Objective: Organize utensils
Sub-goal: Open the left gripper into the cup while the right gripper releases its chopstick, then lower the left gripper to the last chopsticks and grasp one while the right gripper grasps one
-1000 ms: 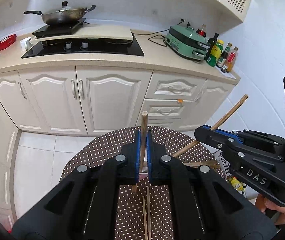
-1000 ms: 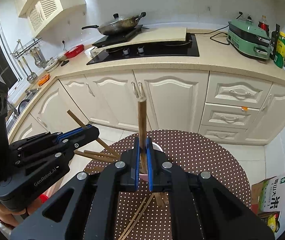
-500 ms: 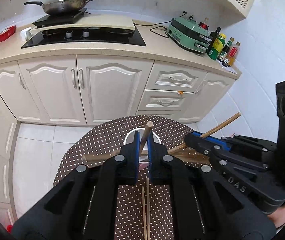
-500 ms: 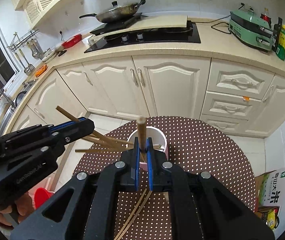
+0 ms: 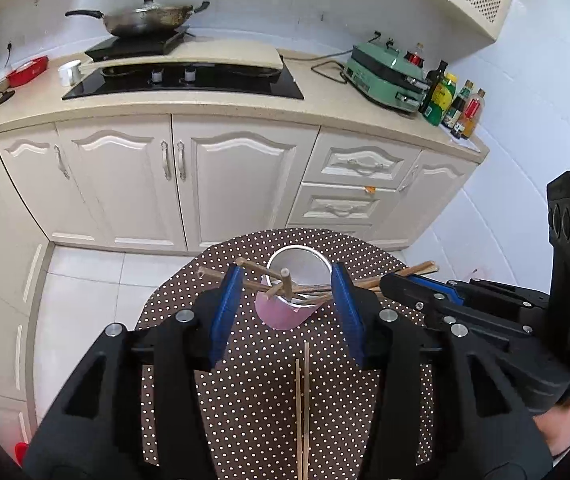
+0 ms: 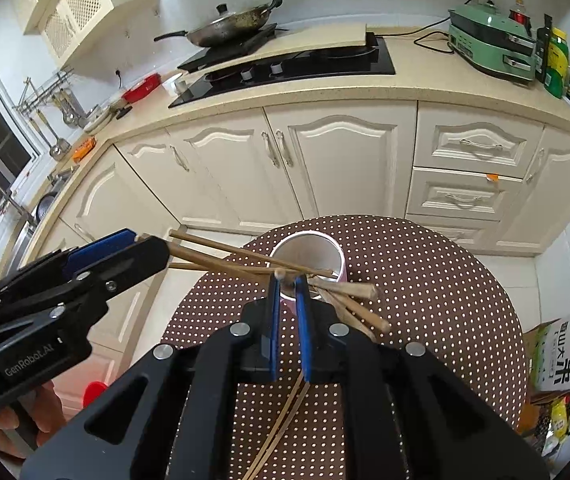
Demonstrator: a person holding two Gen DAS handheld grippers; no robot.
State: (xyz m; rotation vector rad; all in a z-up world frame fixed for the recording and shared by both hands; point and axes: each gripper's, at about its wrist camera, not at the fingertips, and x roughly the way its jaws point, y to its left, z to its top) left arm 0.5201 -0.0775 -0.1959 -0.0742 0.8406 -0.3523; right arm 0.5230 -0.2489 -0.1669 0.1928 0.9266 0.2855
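We count one cup [image 5: 299, 280], two loose chopsticks [image 5: 304, 396] at 6 o'clock. Our left gripper [image 5: 287, 308] gapes wide; right gripper [image 6: 287, 300] pinches a chopstick [image 6: 281, 275] above the cup.

Your cup sits toward the far side of the round table, with chopsticks across and around it.

Your left gripper [image 5: 287, 304] stands just near of the cup [image 5: 299, 280], jaws spread to either side of it; your right gripper [image 6: 287, 312] is near of the cup too, with a chopstick [image 6: 281, 276] between its jaws. Several chopsticks [image 6: 245, 262] lie across the cup's rim, reaching left. A loose pair [image 5: 303, 400] lies on the table [image 5: 245, 420] near of the cup. Behind the table run the cabinets [image 5: 205, 180], with the stove [image 5: 185, 80] on the counter above and bottles [image 5: 453, 104] at its far right.
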